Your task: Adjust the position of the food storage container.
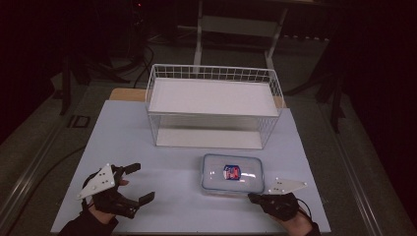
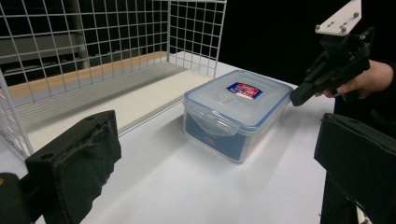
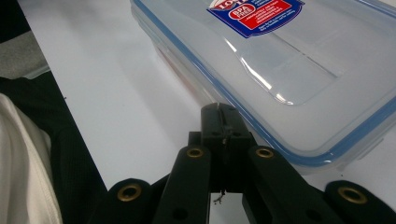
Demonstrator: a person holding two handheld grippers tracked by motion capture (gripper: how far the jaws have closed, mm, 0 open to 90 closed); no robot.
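— Nearest the high camera, what sits at the worktop's near edge?

— Both hands. By the near left corner the left gripper (image 1: 136, 183) lies with its two black jaws spread wide, nothing between them, a grey three-cornered plate on top. By the near right part of the edge the right gripper (image 1: 252, 197) has its jaws pressed together, their tip just at the near edge of the plastic box (image 1: 232, 173).

— And the box itself?

— It rests on the white worktop (image 1: 123, 142), right of the middle and close to the near edge: clear, with a blue-rimmed lid and a red and blue label. Behind it, toward the far edge, stands a white wire basket (image 1: 212, 73) with its open side facing the person.

— What about the left gripper view?

— Its own padded jaws rise wide apart at the bottom left and bottom right, empty. Between them, farther off, the plastic box (image 2: 236, 114) sits on the worktop (image 2: 187, 186), lid clipped on. The wire basket (image 2: 93, 42) stands to its left. The right gripper (image 2: 299, 97), held in a hand, points its closed tip at the box's upper far corner; whether it touches I cannot tell.

— And the right gripper view?

— The right gripper (image 3: 218, 108) has its jaws shut tight on nothing, the tip right against the blue rim of the plastic box (image 3: 289, 60), at the lid's edge.
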